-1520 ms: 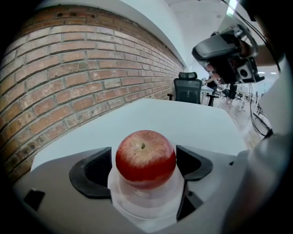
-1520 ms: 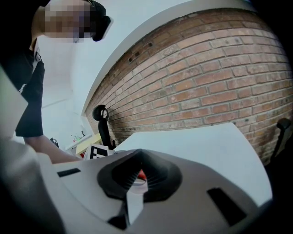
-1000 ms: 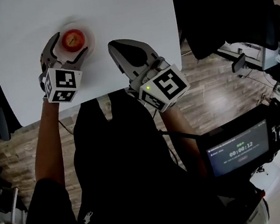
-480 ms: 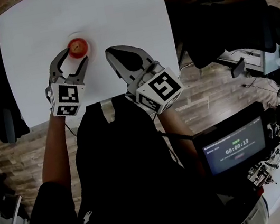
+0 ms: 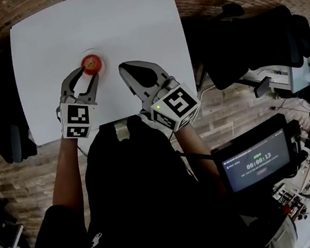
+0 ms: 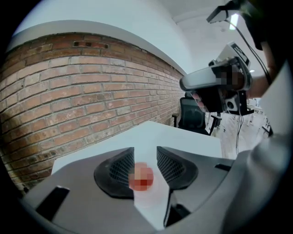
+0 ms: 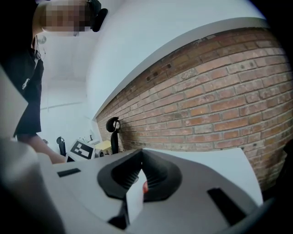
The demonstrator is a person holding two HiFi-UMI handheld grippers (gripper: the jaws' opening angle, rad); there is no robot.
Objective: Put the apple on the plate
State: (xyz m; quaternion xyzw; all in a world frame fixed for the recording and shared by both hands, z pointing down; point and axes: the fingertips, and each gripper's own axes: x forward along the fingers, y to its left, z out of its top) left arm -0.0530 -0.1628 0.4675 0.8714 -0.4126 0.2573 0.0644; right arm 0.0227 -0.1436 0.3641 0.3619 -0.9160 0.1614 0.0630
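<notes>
A red apple (image 5: 91, 63) sits on a small white plate (image 5: 99, 53) on the white table (image 5: 124, 19). My left gripper (image 5: 84, 74) hovers just on the near side of the apple, apart from it. Its jaws have just been closing; they still stand open with a gap and nothing between them. In the left gripper view the apple (image 6: 141, 178) shows beyond that gap, past my left gripper (image 6: 145, 156). To the apple's right, my right gripper (image 5: 123, 67) is shut and empty. In the right gripper view, a sliver of the apple (image 7: 145, 186) shows below my right gripper (image 7: 141, 153).
The table's near edge (image 5: 112, 119) runs just under both grippers. A black office chair (image 5: 246, 33) stands to the right of the table. A screen with a timer (image 5: 260, 162) sits low at the right. A brick wall lies beyond the table.
The left gripper, which stood wide around the apple, has drawn back and up from it and its jaws have narrowed. The right gripper has lifted a little. The apple stays on the plate.
</notes>
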